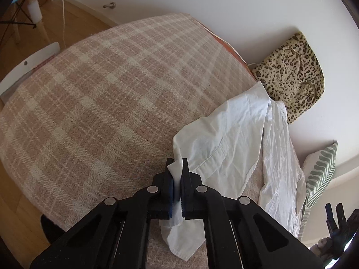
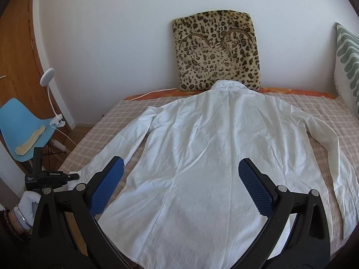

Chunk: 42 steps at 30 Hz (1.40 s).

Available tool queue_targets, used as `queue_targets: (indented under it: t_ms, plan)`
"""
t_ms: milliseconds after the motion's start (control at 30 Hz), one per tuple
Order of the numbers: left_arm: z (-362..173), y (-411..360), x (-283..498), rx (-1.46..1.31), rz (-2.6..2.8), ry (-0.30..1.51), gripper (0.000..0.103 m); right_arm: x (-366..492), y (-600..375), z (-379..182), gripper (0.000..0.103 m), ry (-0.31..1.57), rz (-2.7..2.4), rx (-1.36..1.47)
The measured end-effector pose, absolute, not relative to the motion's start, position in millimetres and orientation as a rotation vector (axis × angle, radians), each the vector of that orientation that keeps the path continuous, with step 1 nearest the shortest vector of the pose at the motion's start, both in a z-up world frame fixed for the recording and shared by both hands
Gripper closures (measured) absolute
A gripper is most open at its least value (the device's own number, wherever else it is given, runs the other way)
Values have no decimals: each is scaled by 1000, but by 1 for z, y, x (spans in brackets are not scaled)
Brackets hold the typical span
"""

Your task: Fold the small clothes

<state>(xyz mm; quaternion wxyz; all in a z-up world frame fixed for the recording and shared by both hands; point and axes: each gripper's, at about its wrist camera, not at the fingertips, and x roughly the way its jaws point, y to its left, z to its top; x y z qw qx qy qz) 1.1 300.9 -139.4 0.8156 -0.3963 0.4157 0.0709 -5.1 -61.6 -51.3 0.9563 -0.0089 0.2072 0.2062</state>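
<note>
A white long-sleeved shirt (image 2: pixel 202 157) lies back-up on the plaid bed blanket (image 2: pixel 332 109), collar toward the wall and both sleeves spread out. My left gripper (image 1: pixel 177 163) is shut on the left sleeve's cuff (image 1: pixel 175 224), which hangs crumpled between and below its pads. In the right wrist view this left gripper (image 2: pixel 75 176) sits at the bed's left edge, held by a gloved hand (image 2: pixel 29 199). My right gripper (image 2: pixel 181 160) hovers open over the shirt's lower back, nothing between its blue pads (image 2: pixel 107 186). It also shows at the left wrist view's lower right corner (image 1: pixel 335 213).
A leopard-print cushion (image 2: pixel 215 51) leans on the white wall behind the collar. A green-striped cushion (image 2: pixel 347 56) stands at the right. Left of the bed are a blue chair (image 2: pixel 20 123), a clip lamp (image 2: pixel 47 78) and wooden floor (image 1: pixel 78 18).
</note>
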Motion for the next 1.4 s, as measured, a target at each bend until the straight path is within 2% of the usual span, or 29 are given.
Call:
queue_targets:
  t_ms: [200,400,500,567,667,933,1200,1300,1367,1400]
  plan:
    - [-106,310,-14,-801,176,770,100,63,-16,-24,0,506,502,-75]
    - [-60,331,-26,-723,237,598,100,181,39,-13,0,784,614,37]
    - [-50,331,-18,-706,218,572,101,229,82,-16,1,902,630,37]
    - [-42,327,-12,-679,209,556,101,255,111,-20,6,974,620,38]
    - [-26,319,-12,-610,186,517,101,285,149,-31,6,1062,606,10]
    - [-7,297,-23,-520,90,473,101,322,202,-59,7,1168,542,-37]
    - [-2,262,-33,-453,-52,480,101,334,242,-93,11,1267,446,-175]
    - [-1,244,-36,-412,-107,486,100,338,247,-102,16,1322,400,-206]
    - [-1,234,-38,-398,-139,494,100,341,248,-110,27,1342,375,-215]
    - [-1,230,-38,-395,-162,502,101,342,246,-112,30,1353,363,-222]
